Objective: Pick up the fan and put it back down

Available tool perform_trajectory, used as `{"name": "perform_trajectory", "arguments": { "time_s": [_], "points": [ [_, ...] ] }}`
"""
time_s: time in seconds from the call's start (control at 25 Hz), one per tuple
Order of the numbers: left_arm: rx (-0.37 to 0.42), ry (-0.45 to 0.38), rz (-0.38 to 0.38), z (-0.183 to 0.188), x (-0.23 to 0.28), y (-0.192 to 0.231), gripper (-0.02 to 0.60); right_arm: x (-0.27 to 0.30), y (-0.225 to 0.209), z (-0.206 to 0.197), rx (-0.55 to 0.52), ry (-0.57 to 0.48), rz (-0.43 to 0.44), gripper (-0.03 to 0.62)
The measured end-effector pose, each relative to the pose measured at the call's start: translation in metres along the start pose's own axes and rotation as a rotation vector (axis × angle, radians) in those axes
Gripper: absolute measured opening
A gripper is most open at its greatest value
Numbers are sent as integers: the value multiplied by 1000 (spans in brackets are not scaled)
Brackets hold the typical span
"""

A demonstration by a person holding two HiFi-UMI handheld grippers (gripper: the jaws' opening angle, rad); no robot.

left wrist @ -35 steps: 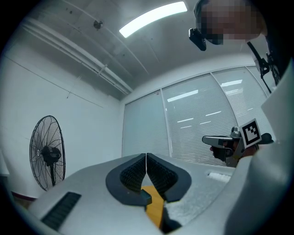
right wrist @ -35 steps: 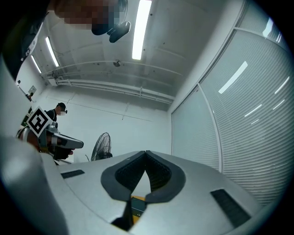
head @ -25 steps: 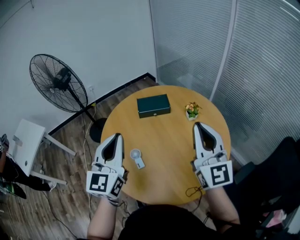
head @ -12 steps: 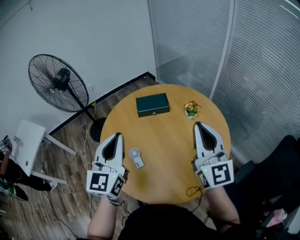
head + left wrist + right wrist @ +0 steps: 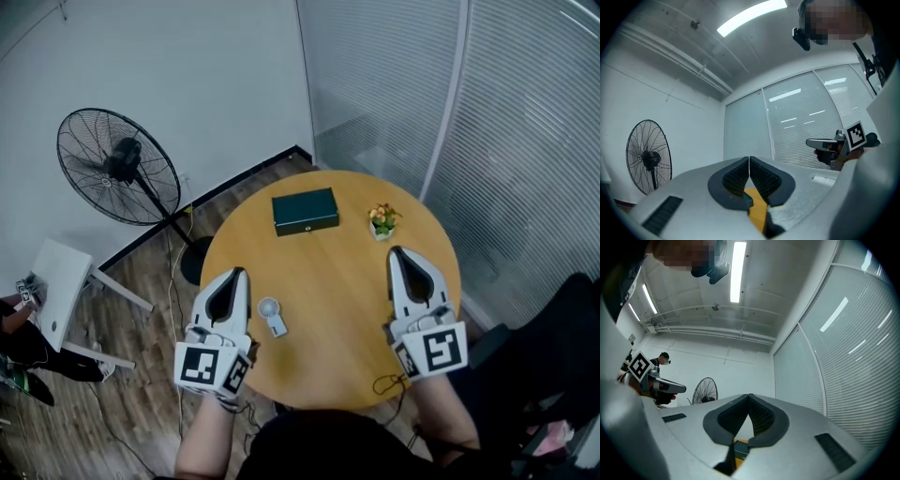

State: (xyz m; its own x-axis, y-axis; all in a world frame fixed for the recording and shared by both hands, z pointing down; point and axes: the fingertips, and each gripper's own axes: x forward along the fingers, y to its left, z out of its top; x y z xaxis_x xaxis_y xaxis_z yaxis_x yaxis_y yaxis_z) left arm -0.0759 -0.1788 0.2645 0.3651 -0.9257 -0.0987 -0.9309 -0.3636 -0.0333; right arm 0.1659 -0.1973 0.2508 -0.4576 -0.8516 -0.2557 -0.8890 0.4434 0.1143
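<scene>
While the fan [image 5: 272,316] lies on the table [image 5: 337,291], the left gripper [image 5: 238,273] has jaws together, empty; right gripper [image 5: 395,250] likewise.

On table [image 5: 328,281], small fan [image 5: 272,315] beside left gripper [image 5: 236,273], box [image 5: 305,211] behind it, plant [image 5: 382,220] right of box

Open wood spans the middle of the round tabletop [image 5: 347,300], a clear lane between the left gripper [image 5: 236,273] and the right gripper [image 5: 396,250]. Toward the top of the frame a dark green box [image 5: 305,211] and a small potted plant [image 5: 382,220] stand apart, while the small fan [image 5: 272,316] lies just right of the left gripper.
</scene>
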Motion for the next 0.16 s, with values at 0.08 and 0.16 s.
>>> {"name": "perform_trajectory", "arguments": {
  "time_s": [0.08,0.16],
  "points": [
    [3,-3,-2,1,0,-2,9,-1,0,1,1,-3,1,5],
    [6,-6,-4,2,1,-4,9,-1,-1,1,1,-6,2,5]
  ]
}}
